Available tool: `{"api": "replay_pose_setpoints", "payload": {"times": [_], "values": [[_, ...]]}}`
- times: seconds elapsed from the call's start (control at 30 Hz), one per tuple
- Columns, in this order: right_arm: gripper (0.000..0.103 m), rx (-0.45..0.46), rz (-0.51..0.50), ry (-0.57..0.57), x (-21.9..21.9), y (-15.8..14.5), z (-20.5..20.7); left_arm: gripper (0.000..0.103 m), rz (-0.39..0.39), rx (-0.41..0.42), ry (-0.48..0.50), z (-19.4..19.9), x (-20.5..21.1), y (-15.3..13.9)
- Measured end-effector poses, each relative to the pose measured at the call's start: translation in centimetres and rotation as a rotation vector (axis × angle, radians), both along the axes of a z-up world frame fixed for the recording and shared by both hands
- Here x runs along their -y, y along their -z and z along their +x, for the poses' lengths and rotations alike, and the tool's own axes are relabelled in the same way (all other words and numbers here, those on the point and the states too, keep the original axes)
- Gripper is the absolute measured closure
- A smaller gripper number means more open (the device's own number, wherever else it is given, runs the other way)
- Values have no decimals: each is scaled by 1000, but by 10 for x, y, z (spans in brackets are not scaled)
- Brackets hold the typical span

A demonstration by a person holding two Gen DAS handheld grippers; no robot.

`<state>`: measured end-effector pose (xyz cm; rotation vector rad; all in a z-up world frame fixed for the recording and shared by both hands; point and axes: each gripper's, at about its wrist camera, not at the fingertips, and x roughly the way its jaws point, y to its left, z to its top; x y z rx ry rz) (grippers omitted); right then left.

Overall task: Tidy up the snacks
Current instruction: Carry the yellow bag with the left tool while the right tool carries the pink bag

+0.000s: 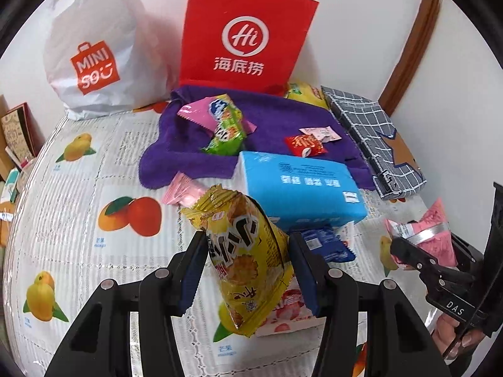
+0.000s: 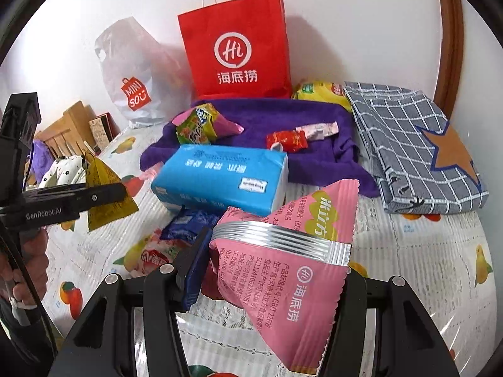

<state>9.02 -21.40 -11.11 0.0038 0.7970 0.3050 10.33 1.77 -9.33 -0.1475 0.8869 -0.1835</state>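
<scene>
My left gripper (image 1: 246, 242) is shut on a yellow cracker packet (image 1: 248, 267), held upright above the fruit-print tablecloth (image 1: 78, 220). My right gripper (image 2: 276, 251) is shut on a pink triangular snack packet (image 2: 292, 282) with a silver seam. In the left wrist view the right gripper (image 1: 418, 251) shows at the right edge with the pink packet (image 1: 437, 238). The right wrist view has the left gripper (image 2: 103, 194) at the left with the yellow packet (image 2: 103, 185). More snacks lie on a purple towel (image 1: 276, 116): a green packet (image 1: 228, 128) and a red candy (image 1: 305, 144).
A red paper bag (image 1: 248, 31) and a white plastic bag (image 1: 91, 56) stand against the wall. A blue tissue pack (image 1: 298, 185) lies mid-table, with a small blue packet (image 1: 327, 243) and a strawberry packet (image 1: 289, 311) near it. A checked cloth (image 1: 371, 132) lies right.
</scene>
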Motion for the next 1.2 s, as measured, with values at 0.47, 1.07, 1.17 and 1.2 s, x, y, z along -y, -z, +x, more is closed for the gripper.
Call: {"api": "replay_pose_setpoints", "payload": {"times": [0.47,1.07,1.17,1.2], "values": [[48,28,12,17,6,-36,20,52,1,46,38,17,21,-36],[48,43,13,29,-3,-69,73,52,1,67,48,57,22,-68],[48,43,16,29,-5,-72,84,52,1,71,41,67,18,-73],[48,44,16,29,-6,-73,88,52,3,73,38,70,17,-75]]}}
